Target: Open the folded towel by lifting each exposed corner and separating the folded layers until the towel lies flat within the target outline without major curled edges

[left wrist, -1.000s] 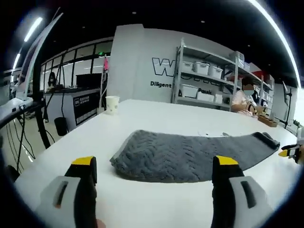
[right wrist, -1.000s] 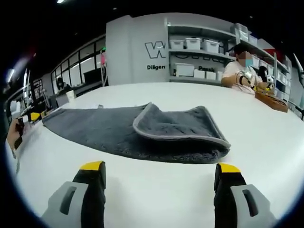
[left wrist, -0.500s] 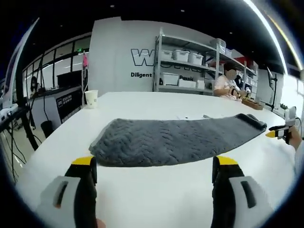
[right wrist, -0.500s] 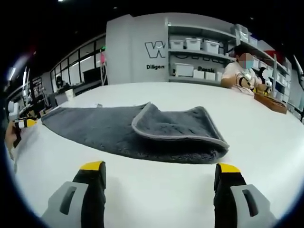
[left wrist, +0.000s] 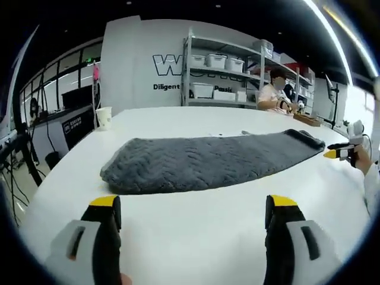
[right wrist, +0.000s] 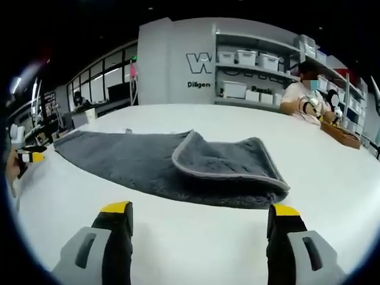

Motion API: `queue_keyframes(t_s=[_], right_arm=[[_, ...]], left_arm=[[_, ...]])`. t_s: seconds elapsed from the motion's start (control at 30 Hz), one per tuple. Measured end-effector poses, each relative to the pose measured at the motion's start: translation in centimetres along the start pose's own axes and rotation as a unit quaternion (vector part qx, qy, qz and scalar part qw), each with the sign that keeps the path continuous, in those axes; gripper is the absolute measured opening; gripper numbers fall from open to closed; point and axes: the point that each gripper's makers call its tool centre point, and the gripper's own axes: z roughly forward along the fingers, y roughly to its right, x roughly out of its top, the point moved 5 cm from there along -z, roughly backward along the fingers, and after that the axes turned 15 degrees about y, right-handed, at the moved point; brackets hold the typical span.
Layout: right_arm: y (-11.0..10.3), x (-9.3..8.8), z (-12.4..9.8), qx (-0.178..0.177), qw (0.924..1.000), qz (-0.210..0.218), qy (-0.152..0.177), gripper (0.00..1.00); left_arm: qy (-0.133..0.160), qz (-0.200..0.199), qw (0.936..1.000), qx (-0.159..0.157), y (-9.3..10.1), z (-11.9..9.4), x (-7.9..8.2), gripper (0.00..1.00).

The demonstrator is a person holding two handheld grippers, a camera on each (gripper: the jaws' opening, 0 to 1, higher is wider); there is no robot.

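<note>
Both my claws, left (left wrist: 189, 208) and right (right wrist: 196, 215), sit spread apart just above the white desk (left wrist: 196, 208), grey towel (right wrist: 178, 163) folded ahead, untouched.

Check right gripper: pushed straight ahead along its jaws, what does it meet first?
Most likely the grey towel: its folded-over end with the pale hem lies across the white table directly ahead of the open right gripper. Depth is unclear.

Bright, even light from ceiling strips (left wrist: 341, 41) overhead. The white table (left wrist: 196, 219) glares slightly, and shadows under the towel (right wrist: 178, 163) are soft. Fisheye bends the edges; far shelves (right wrist: 255, 65) look a little soft.
</note>
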Motion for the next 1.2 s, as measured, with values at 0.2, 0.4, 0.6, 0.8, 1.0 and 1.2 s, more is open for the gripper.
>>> queue_keyframes(t_s=[0.2,0.4,0.6,0.8,1.0,1.2], right_arm=[[-0.6,0.7,0.6,0.005,0.9979,-0.063,0.017,0.90],[-0.9,2.4,1.0,-0.012,0.9852,-0.157,0.069,0.80],[-1.8,3.3,1.3,-0.012,0.9680,-0.234,0.091,0.72],[-2.1,3.5,1.9,-0.027,0.9406,-0.326,0.092,0.54],[-3.0,2.8,2.9,-0.017,0.9248,-0.371,0.083,0.45],[-3.5,2.7,3.9,-0.023,0.9024,-0.423,0.079,0.27]], left_arm=[[-0.020,0.001,0.9997,-0.011,-0.1,-0.4,-1.0,0.98],[-0.007,-0.005,0.9999,-0.010,-0.2,-0.5,-0.4,0.98],[-0.006,-0.013,0.9995,-0.026,0.4,-0.2,-0.5,0.97],[-0.011,-0.010,0.9993,-0.035,0.8,-0.1,-0.6,0.96],[-0.012,-0.011,0.9992,-0.036,1.0,-0.1,-0.7,0.96],[-0.014,-0.014,0.9990,-0.040,1.1,-0.1,-0.8,0.96]])
